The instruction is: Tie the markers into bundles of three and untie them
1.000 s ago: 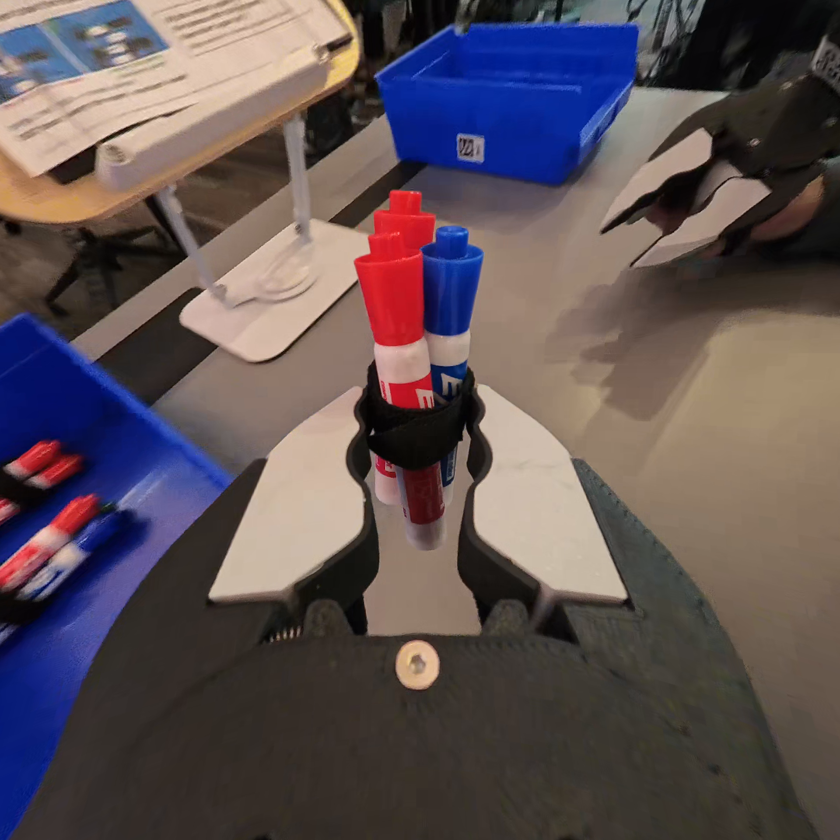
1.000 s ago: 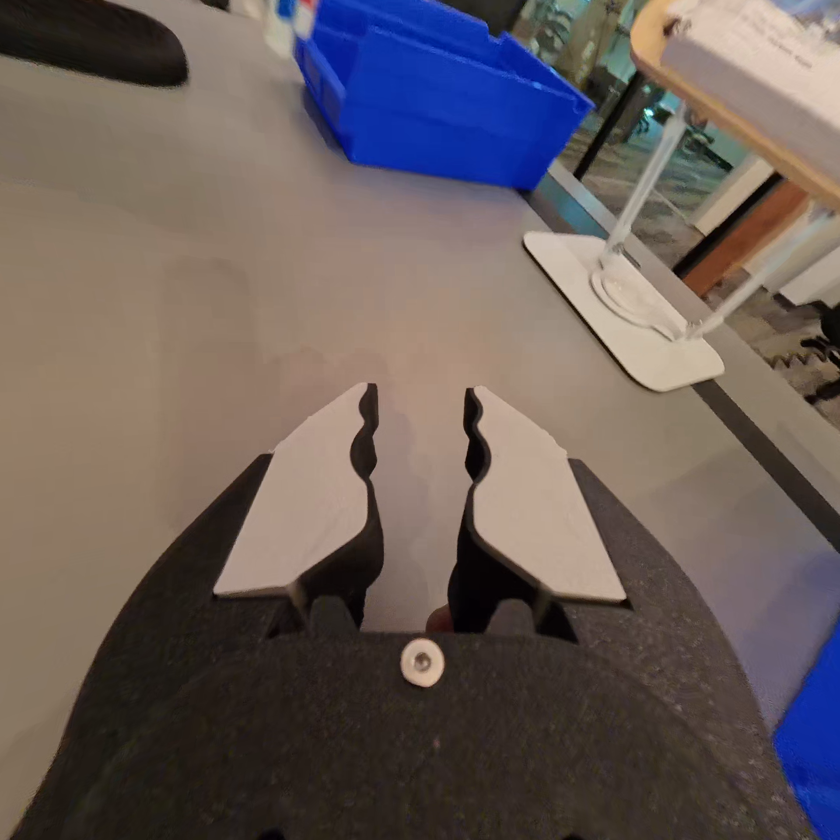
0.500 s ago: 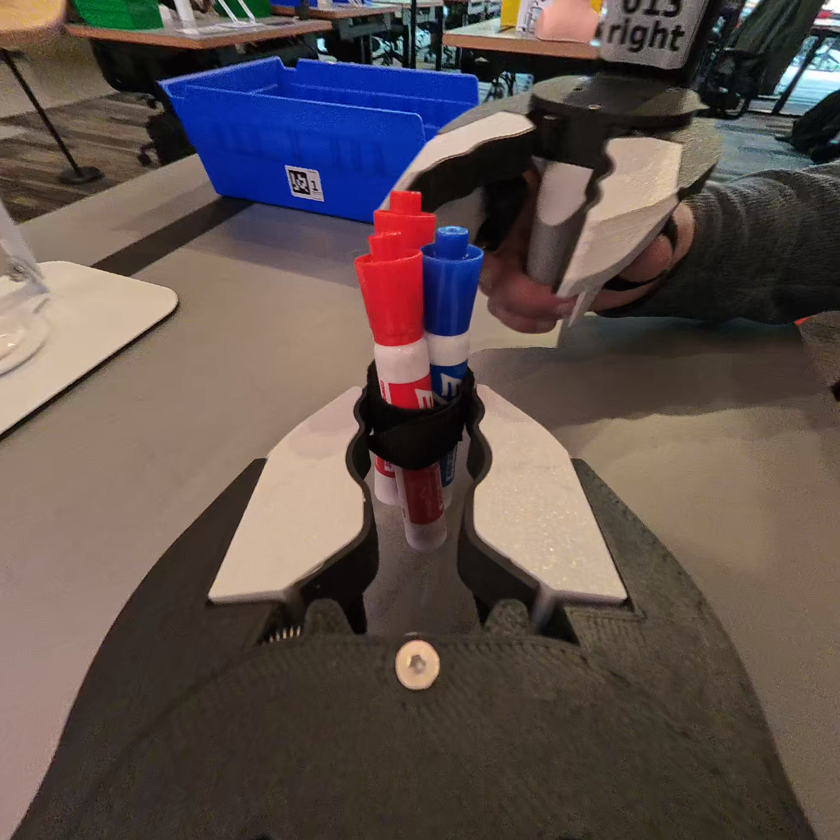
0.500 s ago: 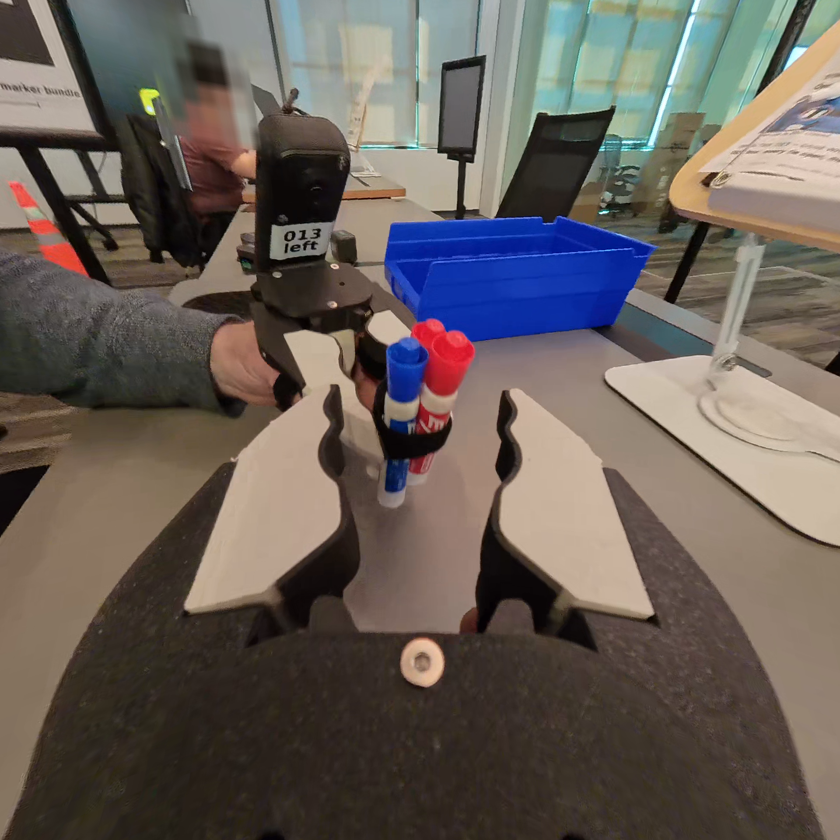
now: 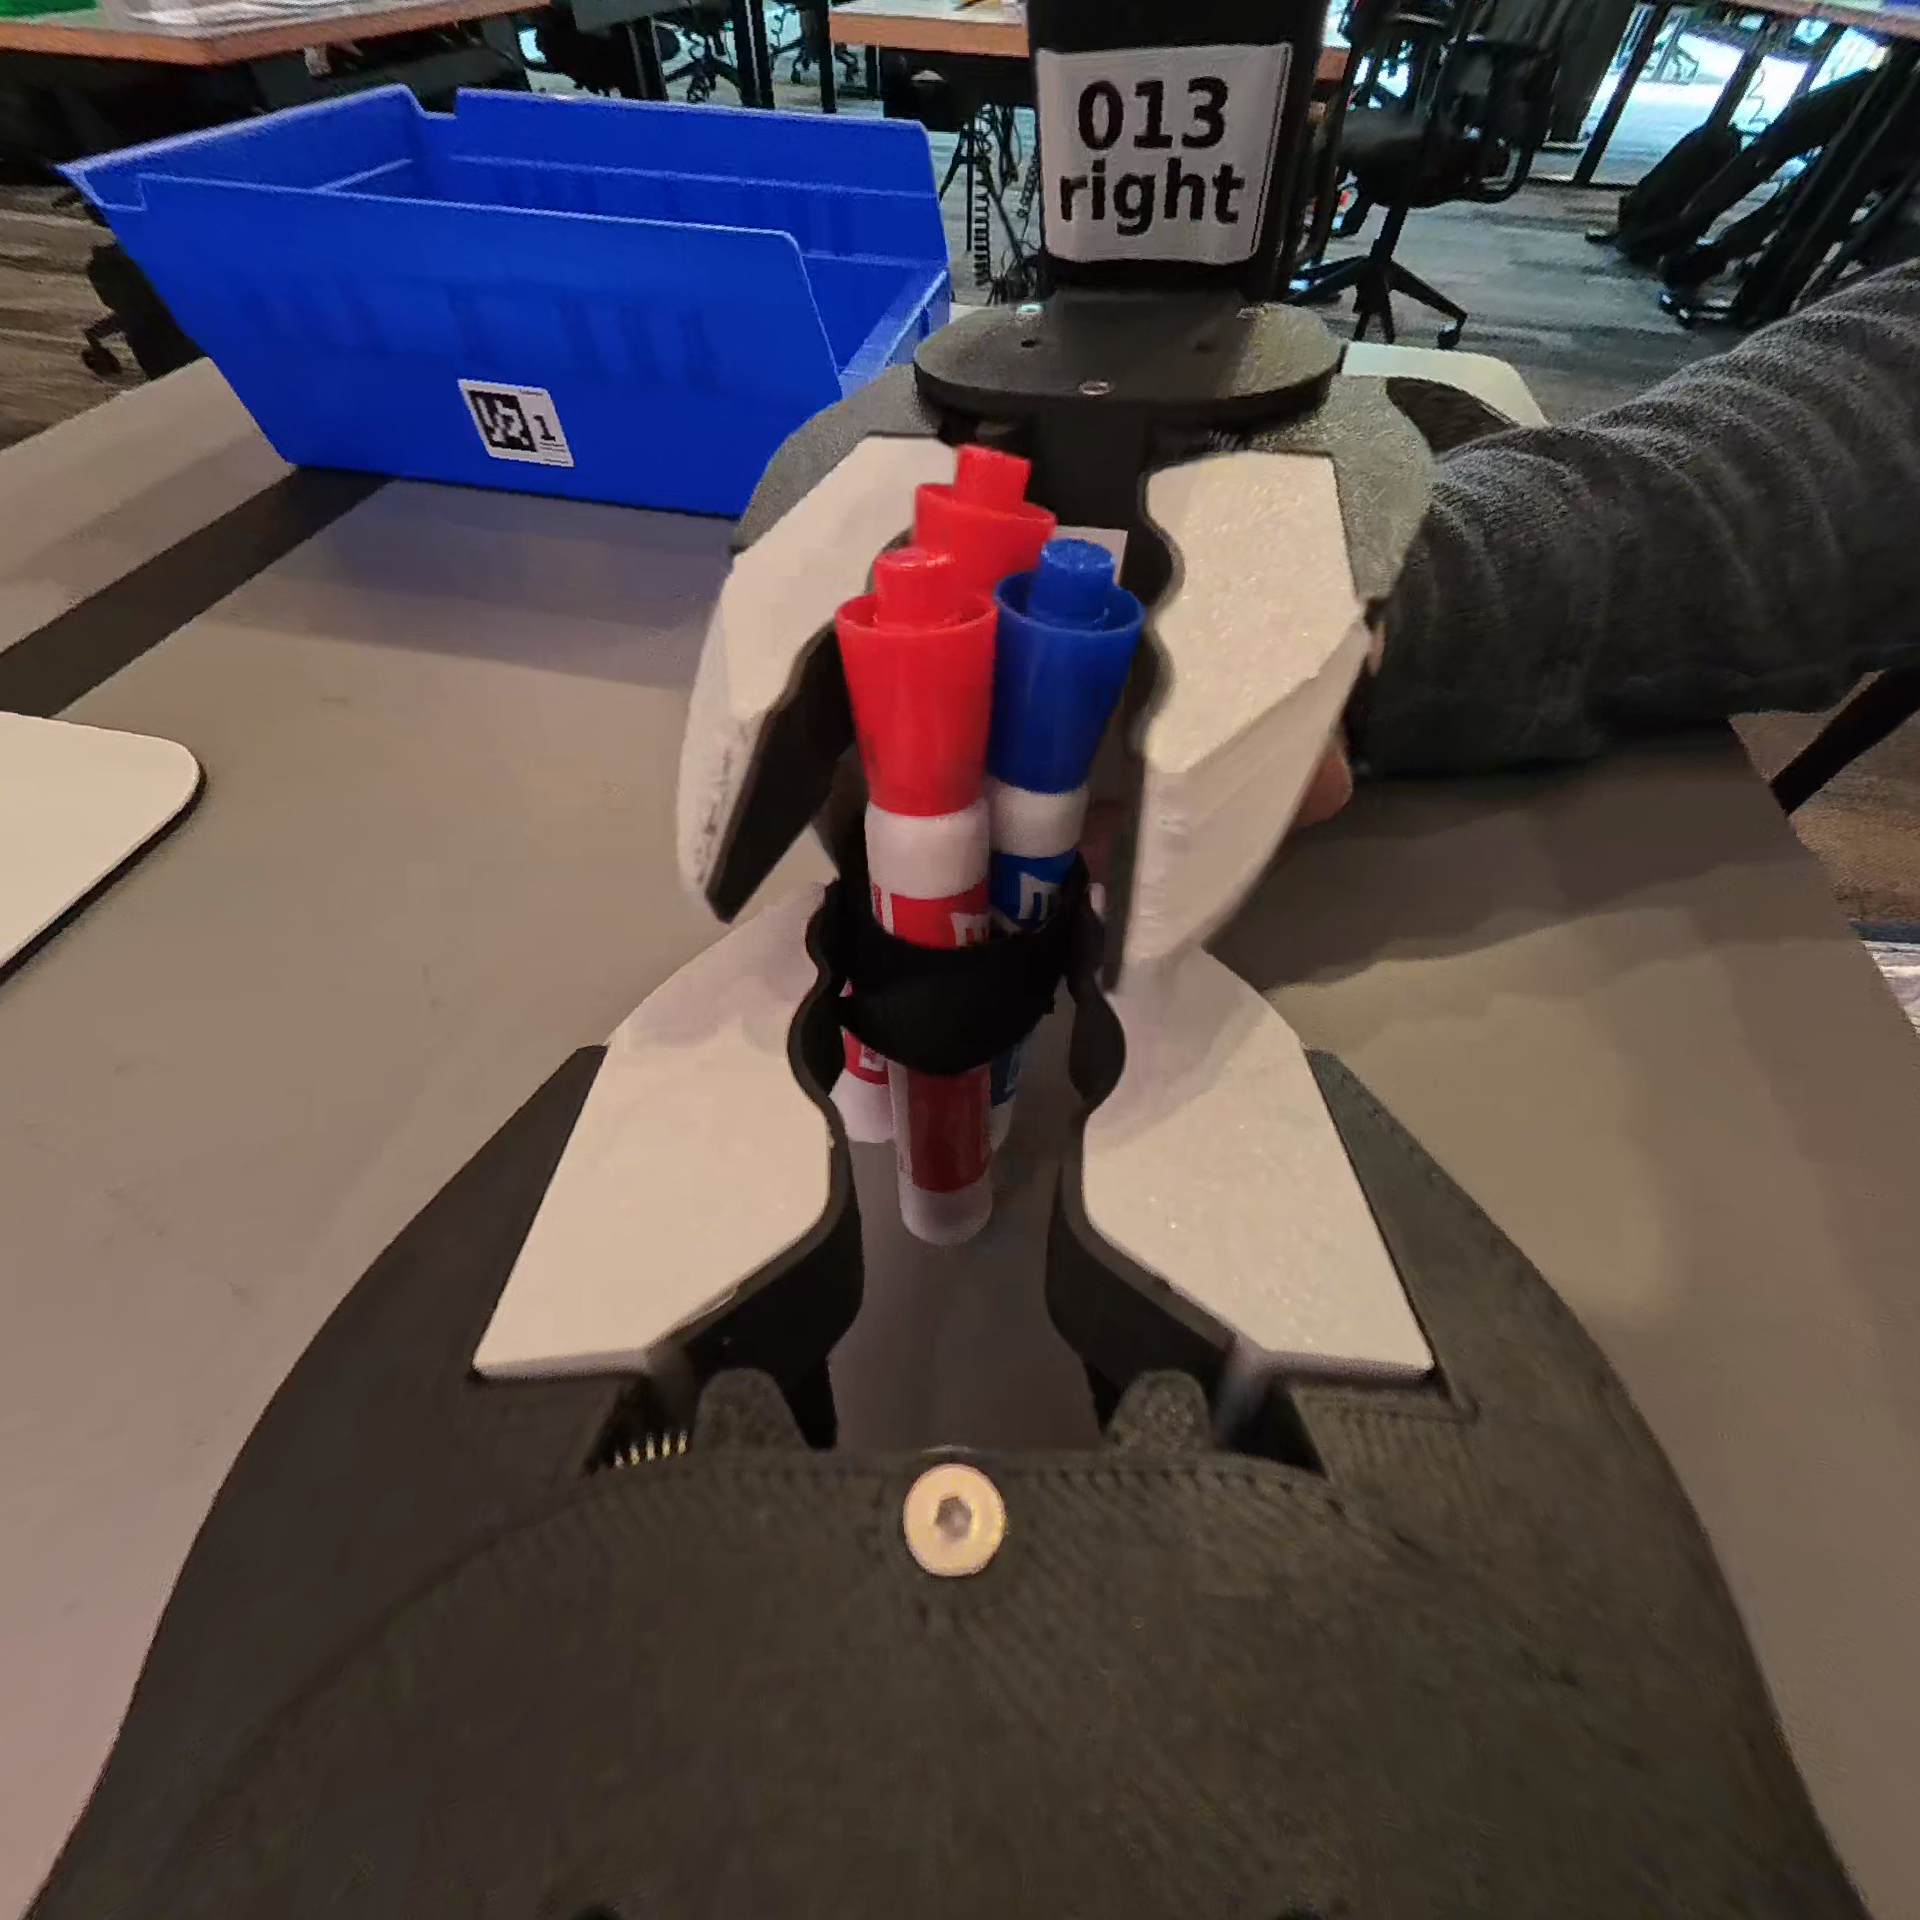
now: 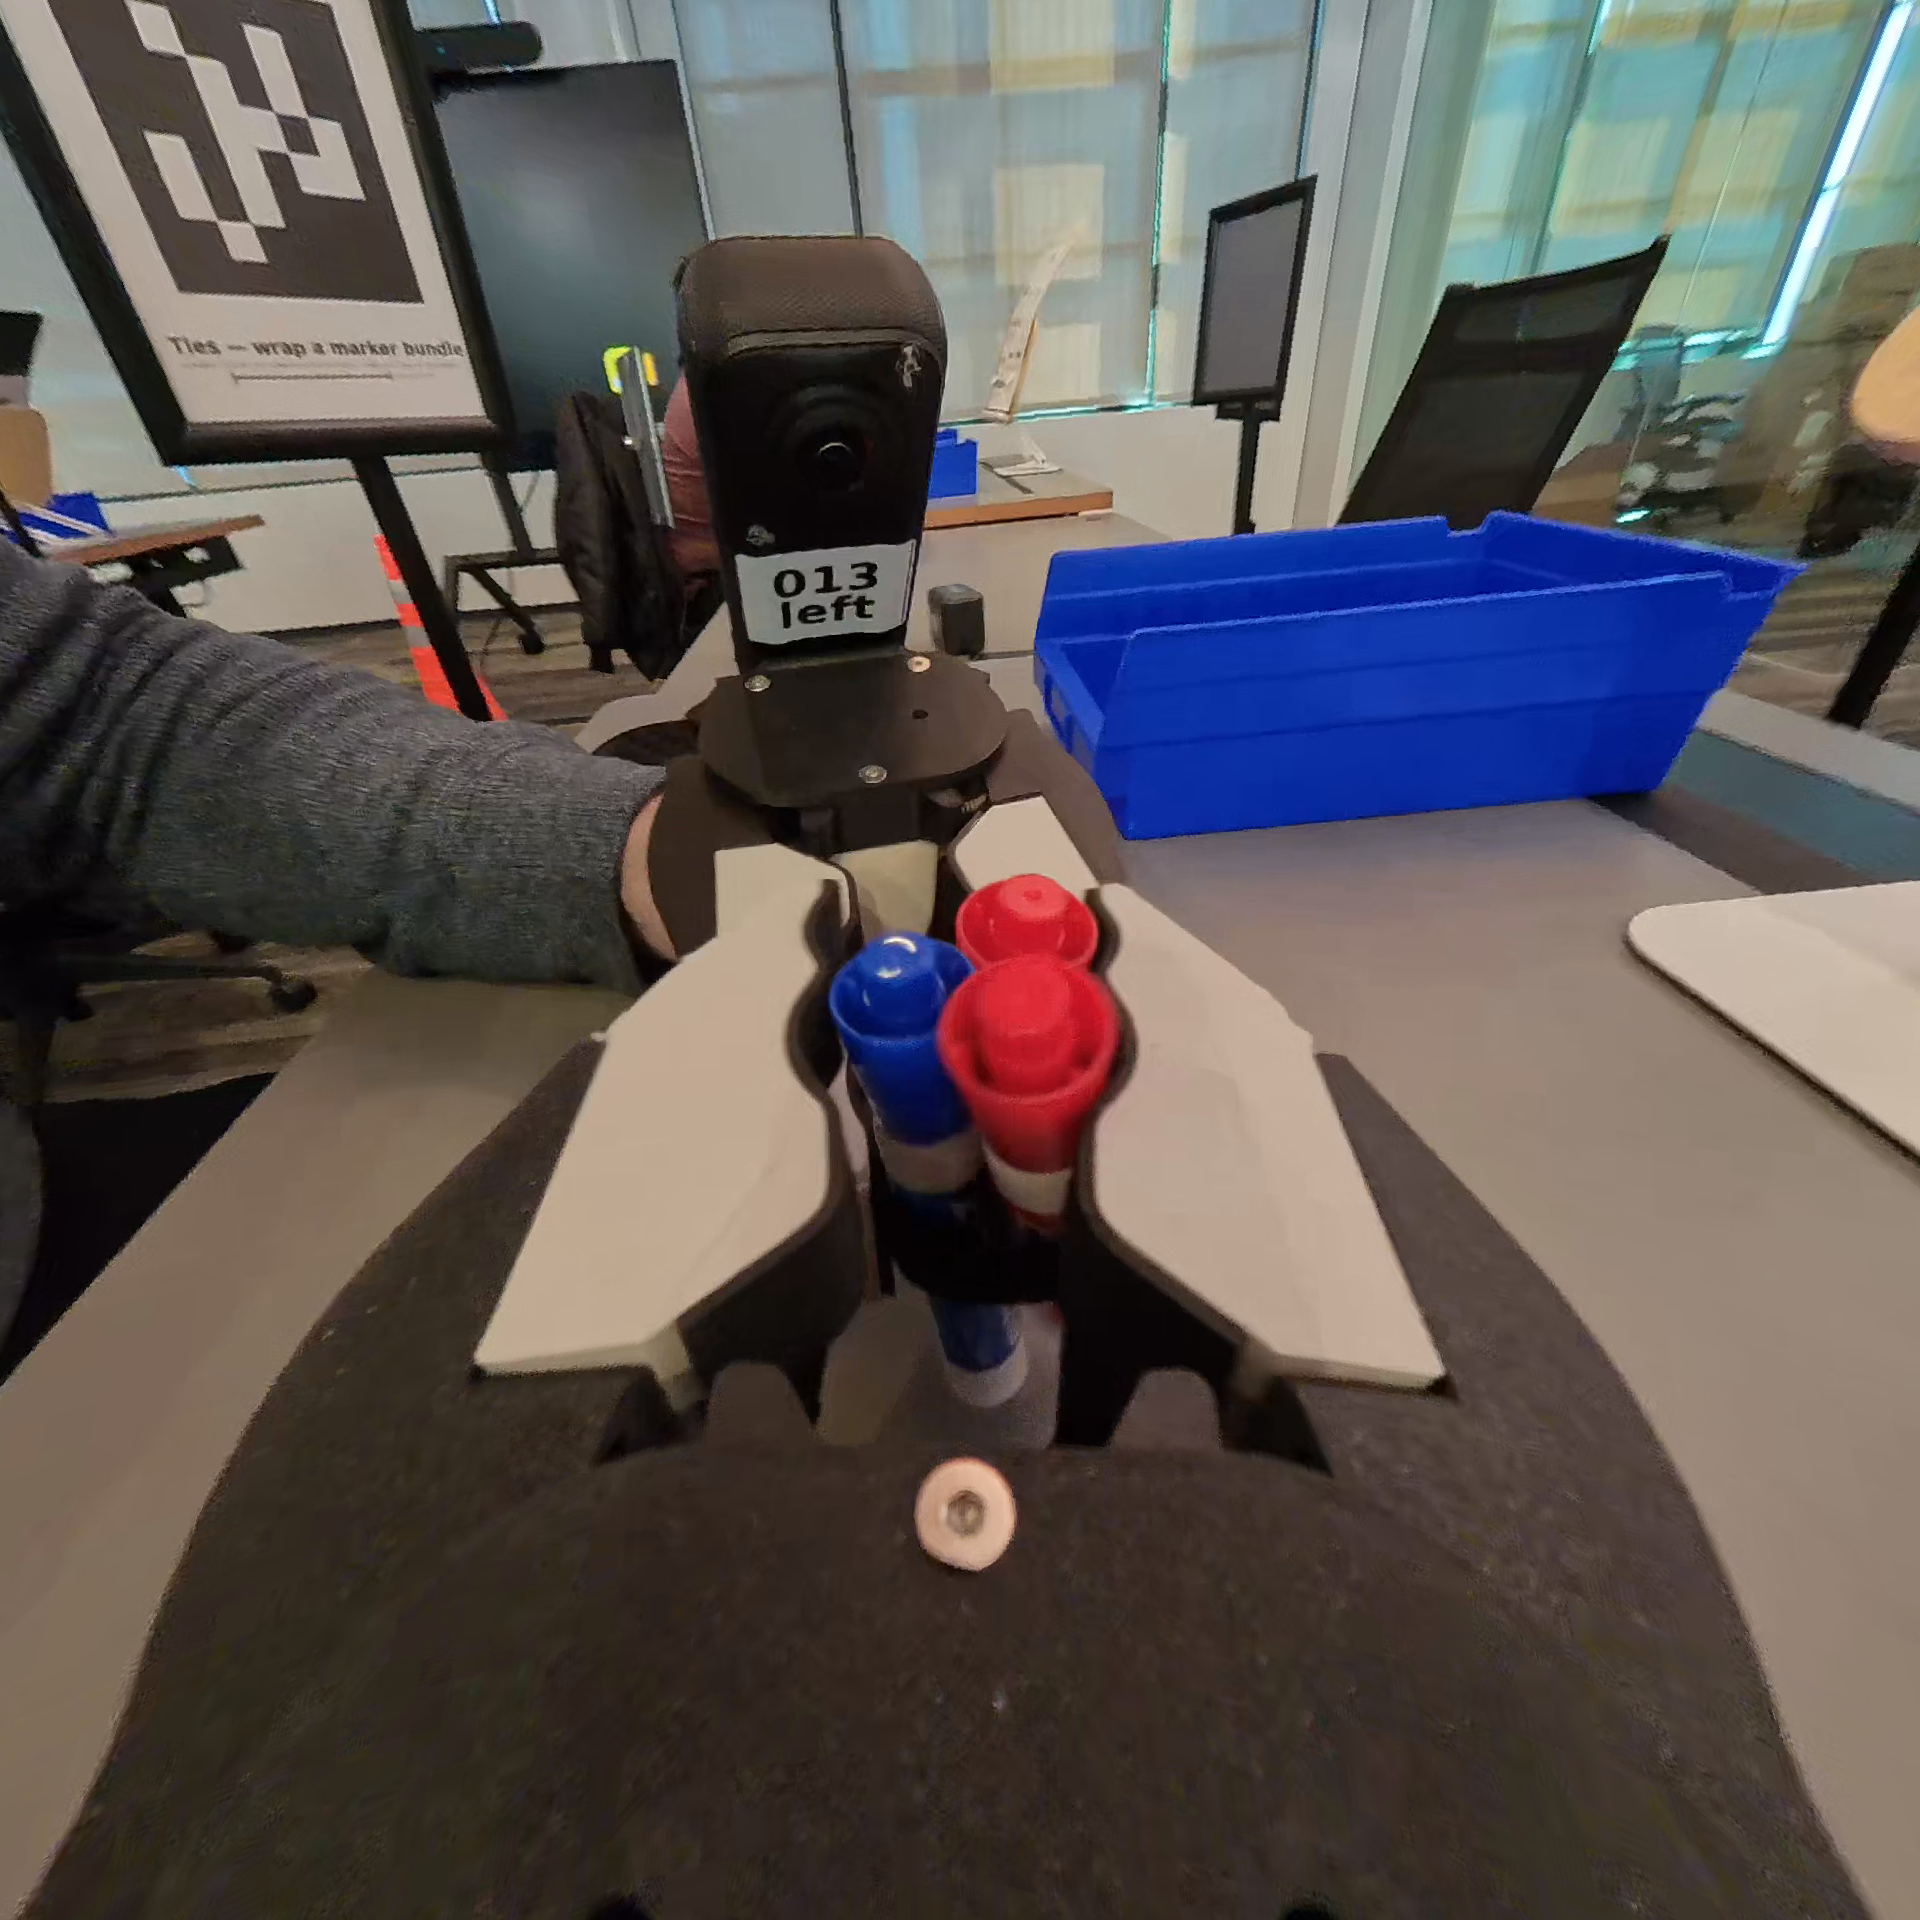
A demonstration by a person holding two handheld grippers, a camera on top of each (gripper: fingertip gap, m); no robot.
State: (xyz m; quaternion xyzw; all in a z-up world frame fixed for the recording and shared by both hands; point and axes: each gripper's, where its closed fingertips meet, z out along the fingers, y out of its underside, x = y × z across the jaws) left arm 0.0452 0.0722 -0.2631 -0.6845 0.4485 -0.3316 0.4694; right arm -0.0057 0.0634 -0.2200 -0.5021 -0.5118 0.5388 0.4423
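Your left hand-held gripper (image 5: 951, 997) is clamped on the bundle of three markers (image 5: 971, 790), its fingertips pressing the black strap (image 5: 945, 1003) that binds them, so the bundle stands directly between the jaws at their tips, held clear above the grey tabletop (image 5: 395, 831). The long axis of the bundle runs near upright, caps up: two red caps and one blue cap (image 5: 1065, 665) top, white barrel ends below the strap. Your right hand-held gripper (image 5: 935, 852) faces the left one head-on from the far side, its jaws spread to either side of the caps and upper barrels; in the right wrist view the markers sit deep between its fingers (image 6: 1226, 1132), and I cannot tell whether the pads touch the barrels, though the gap reads as parted rather than closed. In my judgement the coming move turns on the strap: it lies just below and ahead of the right fingertips, touching the left ones, so the right side must drop slightly to reach it. Printing on the marker barrels is mostly hidden by the strap. Each camera housing carries a white printed sticker. Farther off, a blue bin (image 5: 499, 281) rests on the tabletop bearing a small coded tag (image 5: 516, 423); a white stand base (image 5: 73, 821) lies at the left edge; a framed sign (image 6: 239, 208) stands beyond.
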